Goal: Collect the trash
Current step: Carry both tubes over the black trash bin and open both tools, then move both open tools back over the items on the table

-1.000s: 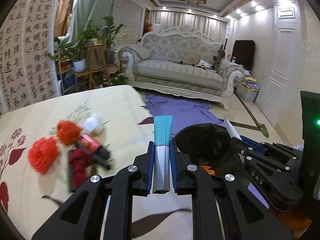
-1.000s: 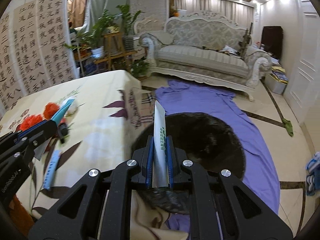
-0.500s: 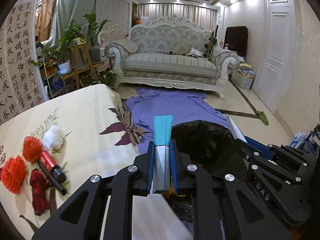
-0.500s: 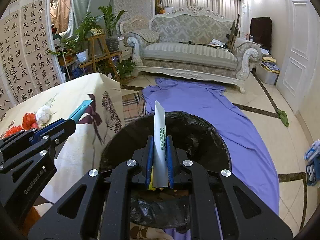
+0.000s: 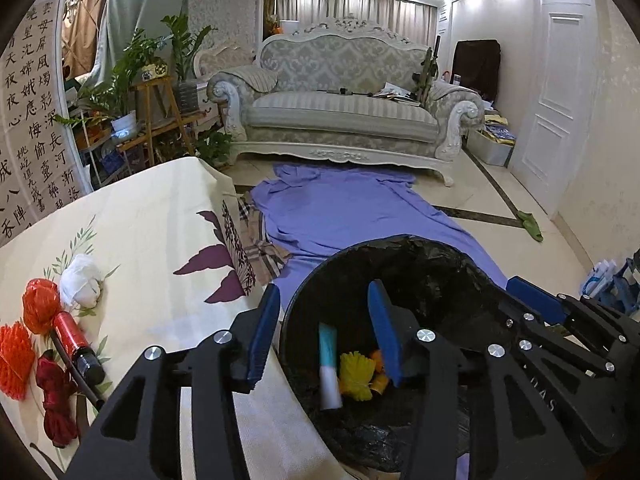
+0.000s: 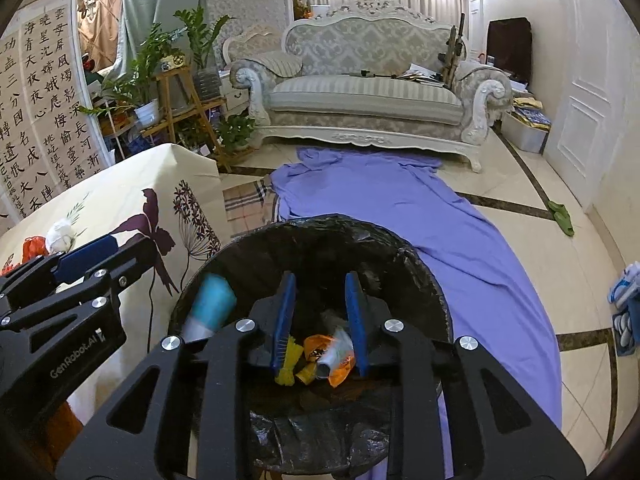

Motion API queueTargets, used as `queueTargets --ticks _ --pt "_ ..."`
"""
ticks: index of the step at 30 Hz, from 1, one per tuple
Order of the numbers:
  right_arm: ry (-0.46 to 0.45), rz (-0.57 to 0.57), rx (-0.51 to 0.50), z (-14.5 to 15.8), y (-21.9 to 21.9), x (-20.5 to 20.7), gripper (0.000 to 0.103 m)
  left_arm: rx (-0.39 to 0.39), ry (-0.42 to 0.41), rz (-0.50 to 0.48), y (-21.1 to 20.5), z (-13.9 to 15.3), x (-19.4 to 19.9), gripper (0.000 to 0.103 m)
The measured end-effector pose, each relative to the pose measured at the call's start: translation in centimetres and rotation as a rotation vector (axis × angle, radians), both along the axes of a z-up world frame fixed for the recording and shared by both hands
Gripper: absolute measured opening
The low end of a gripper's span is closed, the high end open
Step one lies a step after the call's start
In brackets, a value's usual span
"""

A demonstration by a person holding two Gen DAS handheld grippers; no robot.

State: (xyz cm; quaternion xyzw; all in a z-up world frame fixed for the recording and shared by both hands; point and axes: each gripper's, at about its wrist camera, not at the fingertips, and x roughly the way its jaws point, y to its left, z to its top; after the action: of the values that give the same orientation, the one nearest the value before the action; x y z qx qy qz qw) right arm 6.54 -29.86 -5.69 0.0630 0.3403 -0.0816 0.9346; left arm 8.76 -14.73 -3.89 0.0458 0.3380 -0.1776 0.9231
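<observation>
Left gripper (image 5: 324,332): jaws spread wide, nothing between the blue pads; poised over the rim of the bin at 6 o'clock in its own view.

Right gripper (image 6: 320,316): jaws parted, released, empty; directly above the bin mouth, 6 o'clock in the right view.

Trash bin (image 5: 304,316): round, lined with a black bag, standing on the floor just beside the table edge.

Teal-and-white tube (image 5: 329,364): blurred, inside the bin opening, between the left gripper's fingers in view.

Bin contents (image 6: 316,356): yellow mesh piece, orange wrappers, a pale blurred piece.

Table (image 5: 152,216): cream floral cloth, 9 o'clock. On it: red mesh pieces (image 5: 40,304), white wad (image 5: 80,280), red cylinder with black tip (image 5: 76,344).

Purple sheet (image 5: 344,208): spread on the floor, 12 o'clock, before the sofa (image 5: 344,112).
</observation>
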Motion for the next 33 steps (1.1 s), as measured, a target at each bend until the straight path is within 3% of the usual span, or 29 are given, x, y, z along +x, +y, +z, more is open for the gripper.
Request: queueTargets --ticks 7,19,33 --pt "-0.007 -0.008 -0.002 0.4 0.4 -0.4 0.036 -0.002 -0.009 0.031 0.6 0.5 -0.4 0.066" --pt "-0.008 0.051 0.008 1.6 3.7 -1.7 0.043 -0.004 -0.017 0.118 5.0 2.2 -2.6 0.071" --pt "0.007 0.258 0.016 1.9 13.2 -2.7 0.044 0.030 -0.011 0.299 15.1 2.3 -6.1 0.072"
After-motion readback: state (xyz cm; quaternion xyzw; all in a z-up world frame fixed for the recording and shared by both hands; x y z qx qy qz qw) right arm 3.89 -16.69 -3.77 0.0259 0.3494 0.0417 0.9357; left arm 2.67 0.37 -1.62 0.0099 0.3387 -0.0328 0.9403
